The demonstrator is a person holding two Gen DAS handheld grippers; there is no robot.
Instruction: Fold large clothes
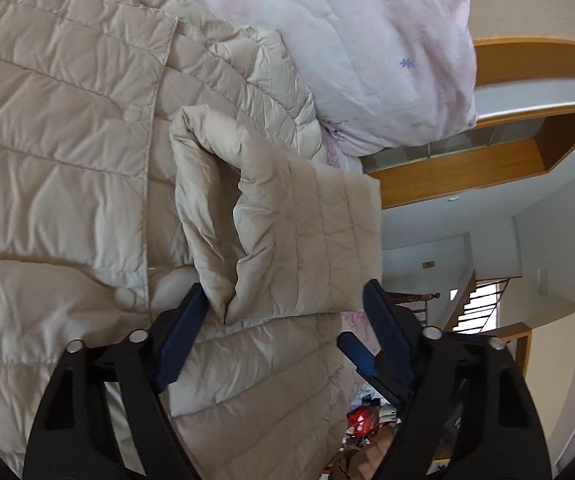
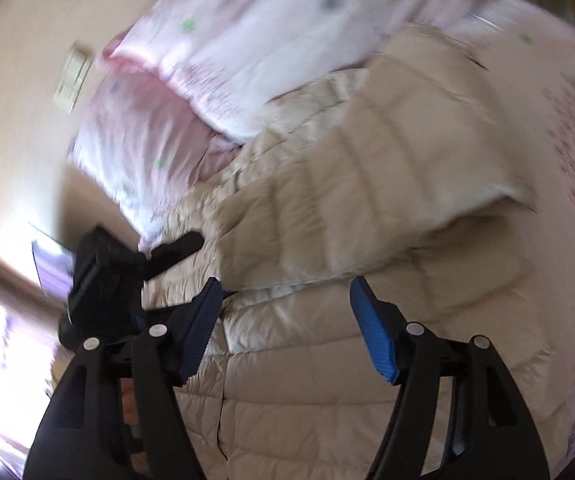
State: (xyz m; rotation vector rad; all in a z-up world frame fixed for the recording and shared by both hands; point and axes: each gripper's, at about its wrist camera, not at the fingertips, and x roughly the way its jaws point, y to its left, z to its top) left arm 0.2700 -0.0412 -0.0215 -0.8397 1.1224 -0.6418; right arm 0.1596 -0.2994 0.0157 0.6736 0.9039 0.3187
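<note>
Cream plaster walls [image 1: 527,0] rise behind a pink floral-print bed quilt [image 1: 367,60]. A curved honey-coloured wooden shelf unit [image 1: 467,168] stands beside it; daylight strikes a wooden-railed staircase [image 1: 475,304].

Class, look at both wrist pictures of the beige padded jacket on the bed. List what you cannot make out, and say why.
- Jacket, left wrist view: its full outline, cut off at the picture's left and bottom edges.
- Sleeve, left wrist view: folded over the jacket, hiding what lies beneath.
- Right wrist view: motion blur smears the jacket's stitching and the pillow's print.
- Dark object, right wrist view: too blurred to identify.
</note>
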